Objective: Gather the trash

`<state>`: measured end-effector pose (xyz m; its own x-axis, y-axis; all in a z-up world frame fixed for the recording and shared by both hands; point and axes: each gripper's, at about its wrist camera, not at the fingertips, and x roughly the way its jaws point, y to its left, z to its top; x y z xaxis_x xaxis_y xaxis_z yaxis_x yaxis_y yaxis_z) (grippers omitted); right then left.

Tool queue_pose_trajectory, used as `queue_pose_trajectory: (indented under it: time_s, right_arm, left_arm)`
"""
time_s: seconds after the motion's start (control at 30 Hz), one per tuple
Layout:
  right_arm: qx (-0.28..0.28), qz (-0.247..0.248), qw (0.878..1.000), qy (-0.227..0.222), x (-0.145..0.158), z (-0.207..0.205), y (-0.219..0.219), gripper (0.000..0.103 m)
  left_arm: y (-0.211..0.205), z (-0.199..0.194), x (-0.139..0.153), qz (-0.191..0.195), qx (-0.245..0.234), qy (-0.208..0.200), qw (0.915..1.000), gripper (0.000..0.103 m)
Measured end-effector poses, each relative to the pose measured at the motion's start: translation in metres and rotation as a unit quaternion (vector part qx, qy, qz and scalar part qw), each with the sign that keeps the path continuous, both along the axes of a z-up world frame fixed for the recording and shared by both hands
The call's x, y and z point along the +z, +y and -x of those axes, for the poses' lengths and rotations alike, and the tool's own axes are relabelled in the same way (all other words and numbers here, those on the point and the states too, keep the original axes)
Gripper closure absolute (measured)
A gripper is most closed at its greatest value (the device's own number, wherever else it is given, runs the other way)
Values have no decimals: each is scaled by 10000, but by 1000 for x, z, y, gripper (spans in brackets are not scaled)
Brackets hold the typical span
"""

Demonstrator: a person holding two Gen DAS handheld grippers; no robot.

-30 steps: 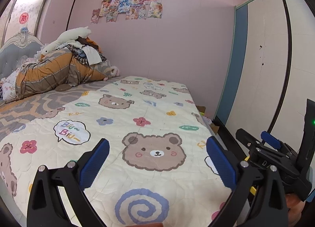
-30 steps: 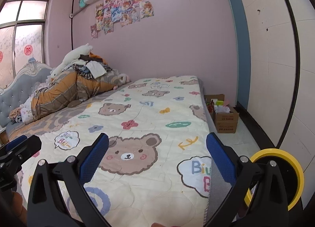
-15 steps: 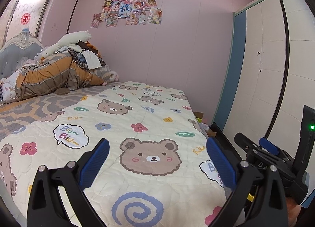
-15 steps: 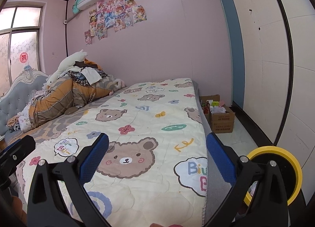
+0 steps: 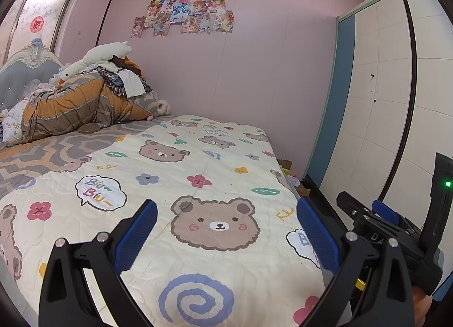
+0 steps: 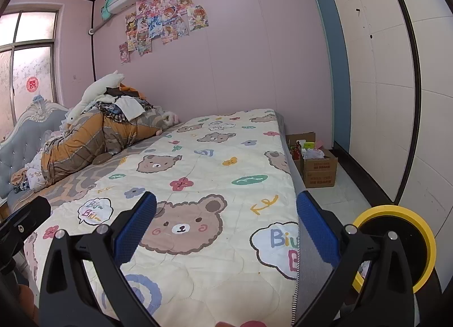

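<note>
Both grippers, left (image 5: 226, 227) and right (image 6: 226, 225), hover over the bed (image 6: 226, 157), jaws apart, empty. Likely trash sits in the box (image 6: 317, 162) beside it; steer right, descend squarely.

The trash sits in an open cardboard box (image 6: 320, 168) on the pale floor, right of centre in the right wrist view, just beside the far end of the bed's side. Its flaps stand up; red print marks its brown front. Inside lies a jumble of small items (image 6: 307, 149): red pieces, a green packet, white crumpled material, something pink. In the left wrist view only the box's corner (image 5: 284, 163) and a bit of litter peek past the bed's edge, right of centre.
</note>
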<state>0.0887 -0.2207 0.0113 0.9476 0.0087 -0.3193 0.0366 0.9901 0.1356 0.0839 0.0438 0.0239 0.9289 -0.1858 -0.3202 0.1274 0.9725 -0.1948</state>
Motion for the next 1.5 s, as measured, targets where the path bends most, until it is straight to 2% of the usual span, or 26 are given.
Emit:
queue_pose_trajectory:
  time_s: [1.5]
  right_arm:
    - [-72,-117,9997,194,-8,-6,-3,8]
  left_arm:
    - [2,-7,-5,25,-37,129,9999,8]
